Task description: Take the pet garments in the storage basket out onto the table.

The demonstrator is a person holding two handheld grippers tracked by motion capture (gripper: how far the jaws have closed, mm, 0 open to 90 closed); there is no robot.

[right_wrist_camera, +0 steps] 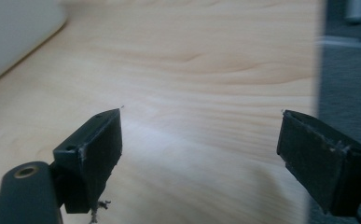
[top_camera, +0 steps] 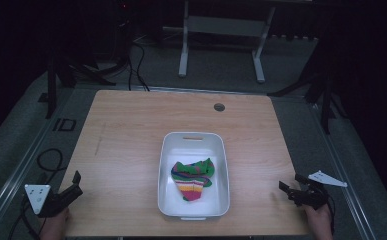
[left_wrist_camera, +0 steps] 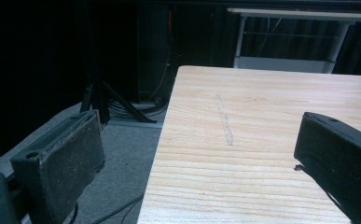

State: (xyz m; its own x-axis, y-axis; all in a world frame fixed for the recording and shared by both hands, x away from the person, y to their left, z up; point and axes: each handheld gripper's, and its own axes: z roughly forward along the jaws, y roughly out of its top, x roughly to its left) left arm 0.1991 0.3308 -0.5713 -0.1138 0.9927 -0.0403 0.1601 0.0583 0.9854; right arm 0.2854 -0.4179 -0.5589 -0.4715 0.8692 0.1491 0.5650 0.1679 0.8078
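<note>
A white plastic bin (top_camera: 166, 165) stands at the middle front of the wooden table (top_camera: 131, 130). Inside it lies a folded striped cloth (top_camera: 192, 177) in green, yellow, red and pink. My left gripper (top_camera: 76, 181) rests at the table's front left corner, open, with nothing between its jaws (left_wrist_camera: 201, 154). At the front right edge my right gripper (top_camera: 291, 184) is open too, jaws wide over bare wood (right_wrist_camera: 201, 140). Both grippers are well clear of the bin.
A round cable hole (top_camera: 219, 107) sits near the table's far edge. A white metal frame (top_camera: 221, 35) stands on the floor behind. Cables (top_camera: 48, 160) lie on the floor at the left. A corner of the white bin (right_wrist_camera: 15, 32) lies upper left in the right gripper view.
</note>
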